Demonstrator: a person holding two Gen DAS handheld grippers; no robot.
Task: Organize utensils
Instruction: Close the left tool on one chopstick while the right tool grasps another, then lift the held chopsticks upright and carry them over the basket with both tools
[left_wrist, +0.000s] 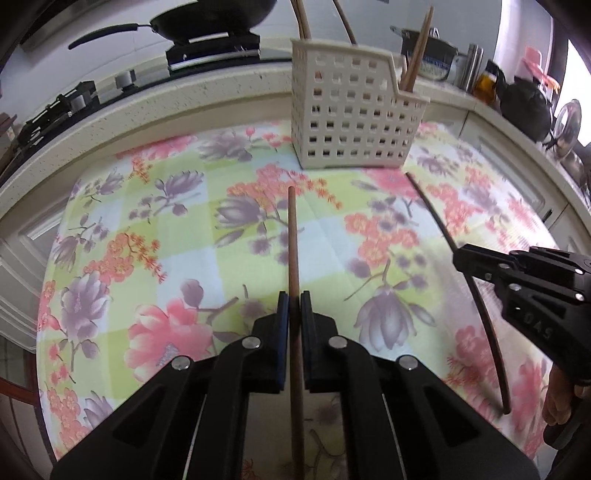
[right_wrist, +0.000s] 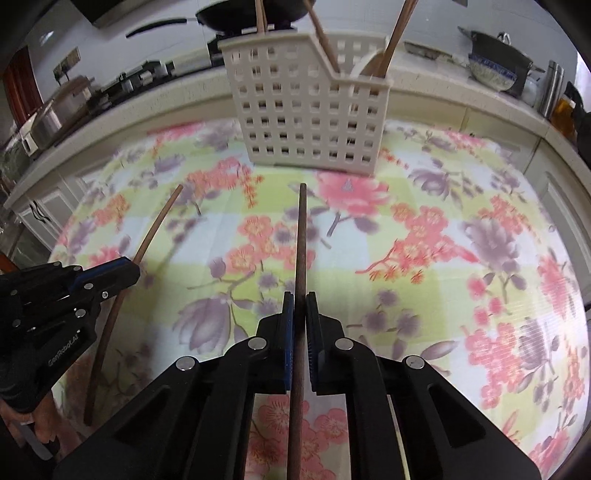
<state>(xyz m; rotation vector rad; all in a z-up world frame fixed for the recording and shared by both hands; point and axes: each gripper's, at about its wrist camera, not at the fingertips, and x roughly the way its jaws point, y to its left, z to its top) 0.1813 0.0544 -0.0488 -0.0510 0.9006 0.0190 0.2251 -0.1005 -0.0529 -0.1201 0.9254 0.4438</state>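
Observation:
My left gripper (left_wrist: 294, 295) is shut on a light brown chopstick (left_wrist: 292, 240) that points toward a white perforated basket (left_wrist: 351, 122). In the right wrist view the same gripper (right_wrist: 133, 266) appears at the left with its chopstick (right_wrist: 159, 221). My right gripper (right_wrist: 300, 295) is shut on a darker chopstick (right_wrist: 301, 240), also aimed at the basket (right_wrist: 306, 110). From the left wrist view the right gripper (left_wrist: 460, 260) holds that dark chopstick (left_wrist: 436, 218) at the right. Several wooden utensils (right_wrist: 395, 33) stand in the basket. Both chopsticks are lifted slightly off the cloth.
A floral tablecloth (left_wrist: 147, 221) covers the table. Behind the basket runs a speckled counter edge (left_wrist: 184, 96) with a black wok (left_wrist: 207, 18) on a burner. Pots and a bowl (right_wrist: 495, 55) and a dark kettle (left_wrist: 524, 107) stand at the back right.

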